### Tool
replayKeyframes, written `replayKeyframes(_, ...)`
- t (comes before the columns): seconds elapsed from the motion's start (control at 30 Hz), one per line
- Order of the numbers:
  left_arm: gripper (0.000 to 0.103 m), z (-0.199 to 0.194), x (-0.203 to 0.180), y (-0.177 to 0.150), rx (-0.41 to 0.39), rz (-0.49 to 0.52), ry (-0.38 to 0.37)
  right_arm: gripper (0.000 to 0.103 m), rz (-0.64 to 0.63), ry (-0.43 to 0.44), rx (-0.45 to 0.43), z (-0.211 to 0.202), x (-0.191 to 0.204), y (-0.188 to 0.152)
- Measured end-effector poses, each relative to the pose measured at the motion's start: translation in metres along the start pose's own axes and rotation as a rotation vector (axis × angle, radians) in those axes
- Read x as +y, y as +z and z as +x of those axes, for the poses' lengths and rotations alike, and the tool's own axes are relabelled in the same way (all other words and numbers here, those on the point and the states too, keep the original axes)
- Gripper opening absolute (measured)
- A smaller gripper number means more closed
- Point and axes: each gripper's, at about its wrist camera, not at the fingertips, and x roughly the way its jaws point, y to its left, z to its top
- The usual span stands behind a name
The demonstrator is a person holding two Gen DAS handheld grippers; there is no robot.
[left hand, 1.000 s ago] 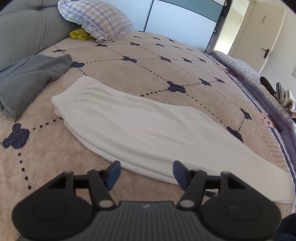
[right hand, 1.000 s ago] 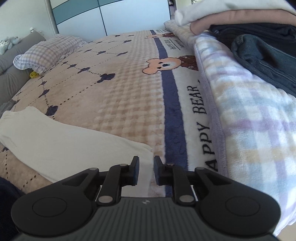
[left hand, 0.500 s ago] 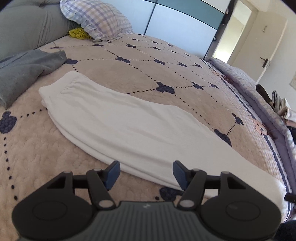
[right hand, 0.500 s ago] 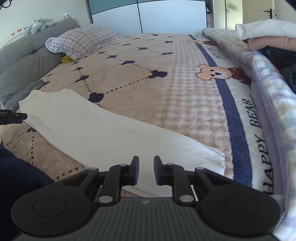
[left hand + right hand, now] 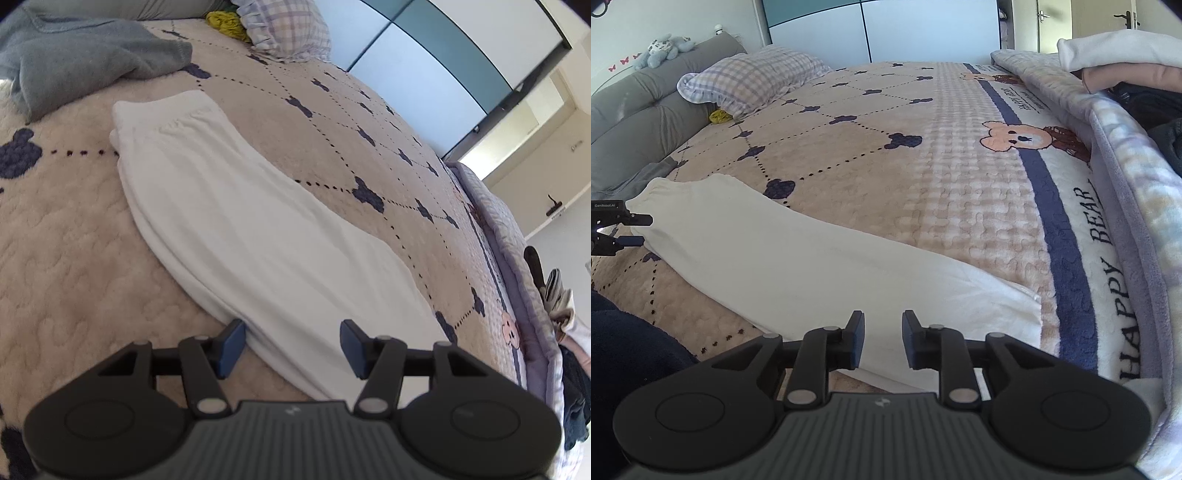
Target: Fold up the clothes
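A bedroom: a bed under a beige quilted bedspread [image 5: 849, 155] printed with dark clover shapes and a "HAPPY BEAR" border. At far left lie a grey upholstered headboard [image 5: 646, 118], a grey sweater [image 5: 92, 55] and a checked pillow [image 5: 750, 77]. The white trousers [image 5: 240, 229], folded lengthwise, stretch flat across the bedspread, waistband toward the headboard, leg hems toward the border. The left tongs [image 5: 291, 345] stand spread over the trousers' near edge, closing, pads not pressing the cloth. The right tongs [image 5: 882, 339] hang just above the hem end, narrowly parted and opening, nothing pinched. At right, stacked clothes [image 5: 1126, 70] rest on a checked blanket [image 5: 1137, 206].
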Motion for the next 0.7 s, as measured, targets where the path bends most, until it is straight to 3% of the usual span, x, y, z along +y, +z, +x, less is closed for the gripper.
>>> replayKeyframes(0.2,0.058,-0.011,0.005,0.008,-0.007,-0.13,-0.059,0.028,0.007,0.001,-0.013,-0.004,-0.003,0.0)
replayKeyframes(0.7,0.059,0.003,0.004,0.006,0.034,-0.166,-0.018,0.029,0.015,0.024,-0.017,-0.003,-0.004,-0.001)
